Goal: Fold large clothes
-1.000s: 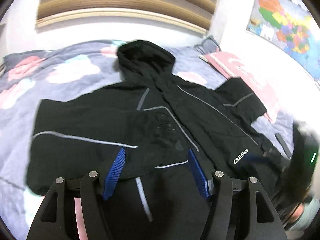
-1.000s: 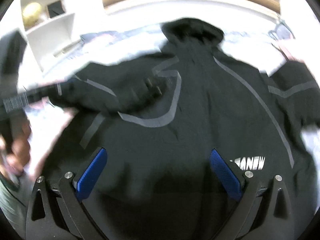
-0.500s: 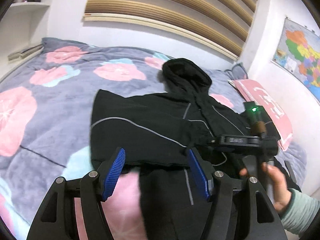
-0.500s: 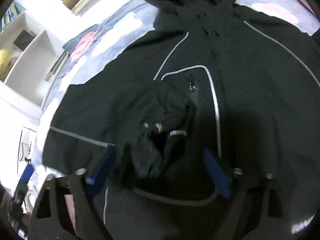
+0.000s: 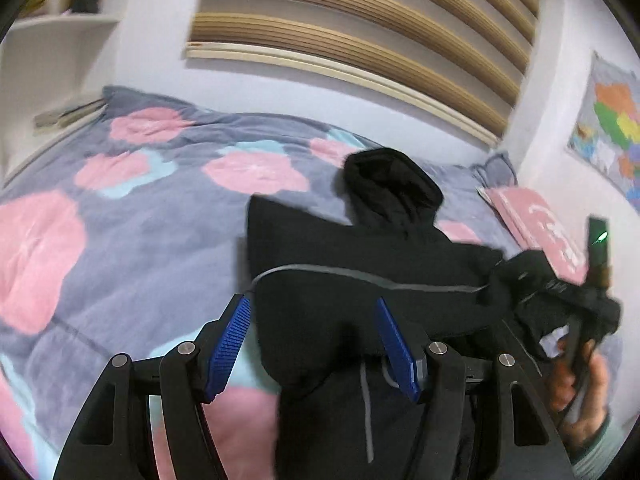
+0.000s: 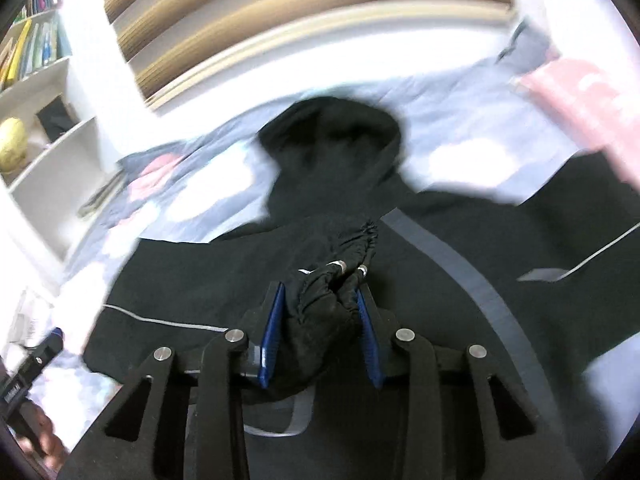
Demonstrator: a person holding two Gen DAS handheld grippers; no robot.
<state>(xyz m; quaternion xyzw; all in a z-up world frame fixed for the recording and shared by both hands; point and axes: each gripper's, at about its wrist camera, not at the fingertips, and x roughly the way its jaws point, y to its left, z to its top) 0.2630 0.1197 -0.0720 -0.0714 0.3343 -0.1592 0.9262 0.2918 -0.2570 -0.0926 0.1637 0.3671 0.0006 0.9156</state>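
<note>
No readable text, white marks on pink pillow (image 5: 536, 228) blurred, book spines (image 6: 36, 46) illegible

Jacket (image 5: 360, 280) lower body cut off by bottom edge in left view; hem unseen. Jacket's right side blurred in right view, sleeve running off right edge. Cuff (image 6: 320, 312) bunched between right gripper (image 6: 320, 320) pads; cloth deep inside grip hidden. Right gripper half buried under sleeve cloth in left view, fingers not visible there. Hood (image 6: 332, 140) outline smeared by motion blur. Blanket (image 5: 140, 240) pattern washed out and blurred in right view. Shelf (image 6: 40, 60) book titles too small to read. Map (image 5: 612, 136) cut by right edge.
</note>
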